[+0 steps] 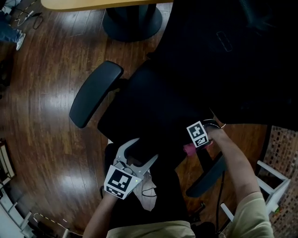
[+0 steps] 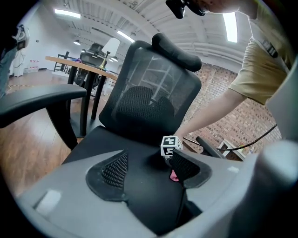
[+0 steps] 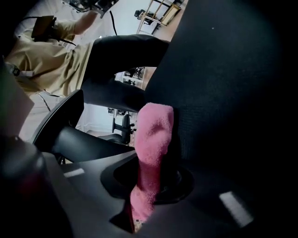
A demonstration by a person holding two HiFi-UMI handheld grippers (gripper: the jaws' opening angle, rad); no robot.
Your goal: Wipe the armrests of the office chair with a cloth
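Right gripper (image 3: 149,186): jaws clamped on pink cloth (image 3: 151,139), free end standing ahead of them, nearest armrest (image 1: 207,176) just beside; probably best laid flat and drawn lengthwise under even pressure; left gripper (image 2: 149,172), jaws apart, empty, seat (image 2: 139,190) ahead.

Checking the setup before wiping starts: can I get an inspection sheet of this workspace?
Surface: dark wood floor; black chair seat is bare.
Job's things: pink cloth is held near the right armrest, contact cannot be told; left armrest stands clear of both grippers.
Clutter: nothing seen.
Grippers: left gripper is open and empty over the seat; right gripper is shut on the cloth.
Cables: thin cable lies on the floor at lower left; dark cable hangs by the right armrest.
Surroundings: table on a round base; white frame at right.
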